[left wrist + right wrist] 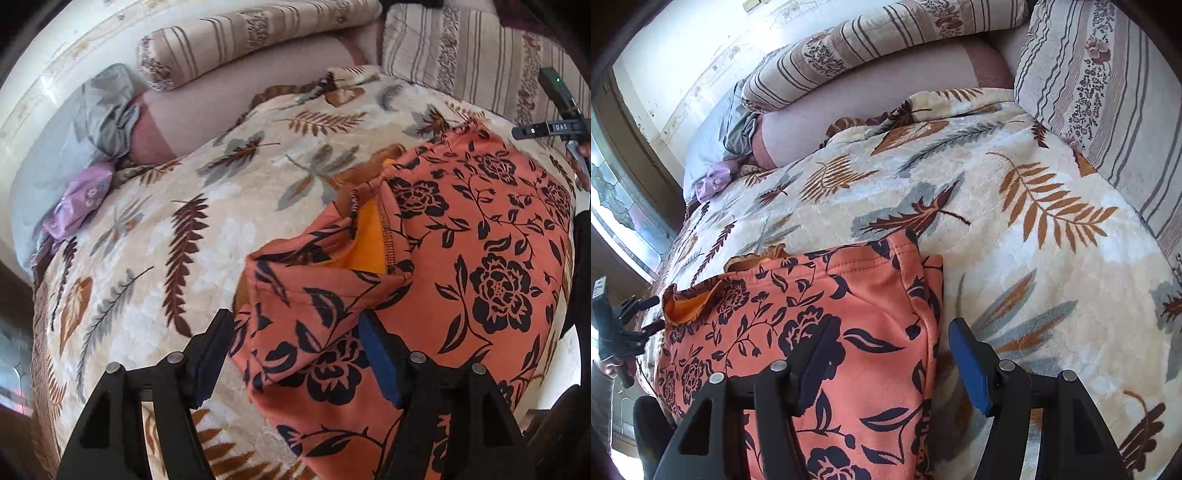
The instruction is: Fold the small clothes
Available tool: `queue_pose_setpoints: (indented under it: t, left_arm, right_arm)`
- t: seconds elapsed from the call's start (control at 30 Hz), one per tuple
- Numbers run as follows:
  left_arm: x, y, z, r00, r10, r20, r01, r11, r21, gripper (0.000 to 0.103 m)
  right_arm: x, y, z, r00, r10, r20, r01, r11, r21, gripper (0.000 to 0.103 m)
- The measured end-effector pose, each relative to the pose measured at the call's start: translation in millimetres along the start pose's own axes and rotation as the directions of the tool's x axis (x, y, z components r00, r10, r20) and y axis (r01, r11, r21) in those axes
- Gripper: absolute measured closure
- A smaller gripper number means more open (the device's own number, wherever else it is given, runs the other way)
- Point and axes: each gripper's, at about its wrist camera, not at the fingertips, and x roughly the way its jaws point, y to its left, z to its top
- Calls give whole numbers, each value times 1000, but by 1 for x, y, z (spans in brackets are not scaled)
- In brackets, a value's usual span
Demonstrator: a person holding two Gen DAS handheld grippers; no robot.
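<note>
Through the left wrist camera: left gripper [295,354] angled down over the bed, jaws standing wide and clamping nothing. Orange floral garment [436,258] spread across the leaf-print blanket [166,229], a folded-over corner with yellow lining showing just ahead of the jaws and a fold of the cloth lying in the gap between them, neither pad pressing on it. Left finger over bare blanket, right finger with its blue pad [380,360] over the orange cloth. Far ahead and to the left of the jaws, a grey cloth [110,118] and a small lilac garment [79,199] bunched at the blanket's edge; striped bolster [236,40] and striped pillow [461,55] beyond. Right gripper [554,122] at the far right edge, its opening not readable from here. Over to the right wrist camera: right gripper [886,358], jaws also wide apart, gripping nothing. Orange floral garment [812,306] lying flat, its right edge running down between the jaws; left finger over the fabric, blue-padded right finger over the leaf-print blanket [1015,192] just beside that edge. Left gripper [639,317] small at the far left, at the garment's corner. Striped pillow [1108,96] ahead and to the right, lilac garment [713,181] far ahead to the left.
</note>
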Motion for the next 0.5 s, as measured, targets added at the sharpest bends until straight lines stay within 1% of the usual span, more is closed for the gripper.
queue_pose_setpoints:
  t: [0.03,0.07,0.1,0.13,0.17,0.2,0.23,0.27,0.33,0.37,0.5]
  left_arm:
    - [8,1,4,1000,-15,-27,15,1000,1,36]
    - [16,5,7,998,-24,-52,24,1000,-14,66]
    - [22,16,9,997,-33,-68,27,996,-82,95]
    - [27,35,8,997,-48,-63,33,975,-218,93]
    - [30,53,2,996,-77,-46,55,930,-365,92]
    - [35,68,-6,993,-115,-36,84,873,-481,91]
    - [37,73,-12,992,-121,-33,86,846,-527,90]
    - [38,73,-16,994,-102,-35,68,843,-533,89]
    - [38,64,-21,995,-85,-43,51,855,-516,89]
    - [37,61,-22,996,-80,-43,46,855,-516,89]
    - [37,65,-23,995,-96,-34,62,835,-547,89]
  right_arm:
    - [-1,1,-1,1000,-1,0,1,1000,-7,36]
    - [-2,2,-1,1000,-5,0,5,1000,-13,36]
    - [-3,2,-1,1000,-7,1,7,1000,-15,36]
    - [-4,1,-1,1000,-8,4,8,1000,-13,36]
    - [-6,-1,0,1000,-6,9,6,1000,-7,36]
    - [-7,-2,0,1000,-5,12,5,1000,-1,36]
    - [-7,-5,1,1000,-5,13,5,1000,7,36]
    - [-7,-7,1,1000,-5,14,5,1000,14,36]
    - [-5,-10,2,1000,-4,10,3,1000,23,36]
    - [-4,-11,2,1000,-3,9,3,1000,26,36]
    - [3,-12,7,1000,13,6,-13,999,38,36]
